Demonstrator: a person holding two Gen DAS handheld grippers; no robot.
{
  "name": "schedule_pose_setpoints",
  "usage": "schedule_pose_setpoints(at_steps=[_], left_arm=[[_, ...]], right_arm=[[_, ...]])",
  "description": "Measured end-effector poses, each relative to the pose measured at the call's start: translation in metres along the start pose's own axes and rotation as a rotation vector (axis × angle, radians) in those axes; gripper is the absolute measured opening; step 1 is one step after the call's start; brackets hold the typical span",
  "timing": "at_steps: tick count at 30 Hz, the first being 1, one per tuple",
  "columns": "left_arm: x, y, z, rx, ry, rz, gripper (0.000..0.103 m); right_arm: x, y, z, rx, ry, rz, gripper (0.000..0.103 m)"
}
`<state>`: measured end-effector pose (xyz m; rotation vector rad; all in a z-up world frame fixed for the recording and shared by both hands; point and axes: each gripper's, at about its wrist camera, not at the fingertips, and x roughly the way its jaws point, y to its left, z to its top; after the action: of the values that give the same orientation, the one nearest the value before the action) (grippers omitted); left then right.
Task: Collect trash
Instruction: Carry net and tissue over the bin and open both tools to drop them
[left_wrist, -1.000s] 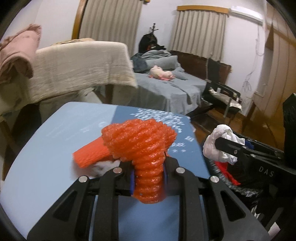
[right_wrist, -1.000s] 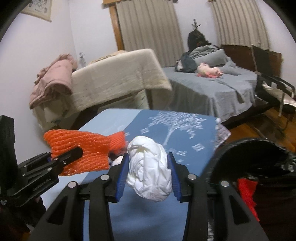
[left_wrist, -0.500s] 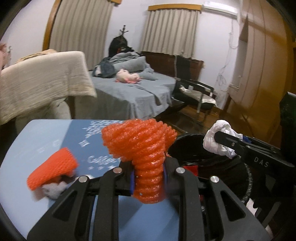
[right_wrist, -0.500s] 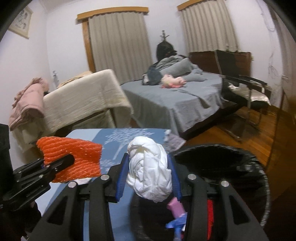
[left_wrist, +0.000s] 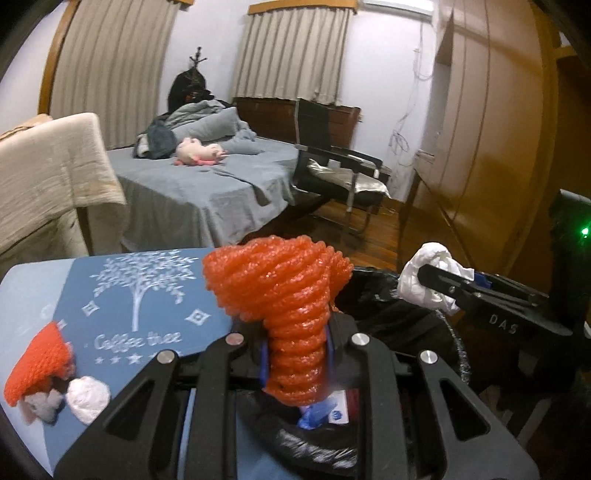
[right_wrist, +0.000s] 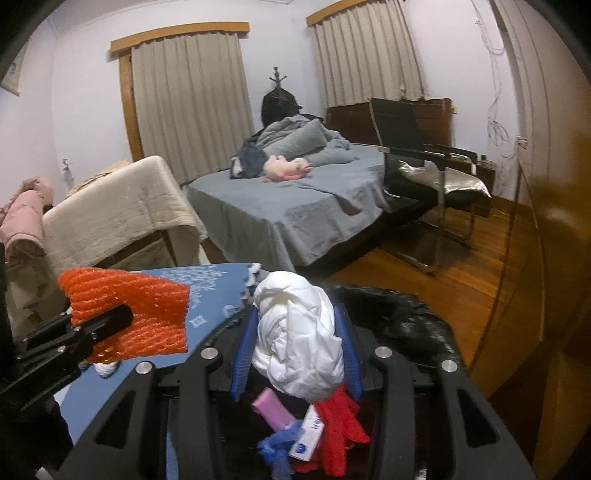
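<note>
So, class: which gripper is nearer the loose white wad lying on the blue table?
Left. The left gripper, shut on orange foam netting, is beside the white wad; the right gripper, gripping crumpled white tissue, is over the black bin.

Orange foam net (left_wrist: 288, 306) and crumpled white tissue (right_wrist: 299, 336) were each clamped upright above black-lined trash bin (right_wrist: 402, 314).

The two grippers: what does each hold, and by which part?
The left gripper pinches the orange foam net by its narrow lower end. The right gripper clamps the white wad around its middle.
</note>
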<state>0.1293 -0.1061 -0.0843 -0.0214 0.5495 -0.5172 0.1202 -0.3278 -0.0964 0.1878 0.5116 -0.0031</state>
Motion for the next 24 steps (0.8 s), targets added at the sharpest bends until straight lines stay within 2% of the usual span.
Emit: schedule_pose_setpoints(at_steps=[11,21,24], left_arm=[[0.034,-0.042,0.002,0.063,0.036,-0.076,0.021],[0.055,-0.055,-0.003,0.089,0.076,-0.102,0.022],[0.063,-0.053,-0.005,0.083,0.098,-0.122,0.034]], right_arm=[[0.002,-0.042,-0.007,0.037,0.015,-0.064,0.041],[0.014,-0.059,-0.015,0.064,0.037,-0.079,0.043],[0.019,-0.063,-0.016,0.07,0.048,-0.092,0.052]])
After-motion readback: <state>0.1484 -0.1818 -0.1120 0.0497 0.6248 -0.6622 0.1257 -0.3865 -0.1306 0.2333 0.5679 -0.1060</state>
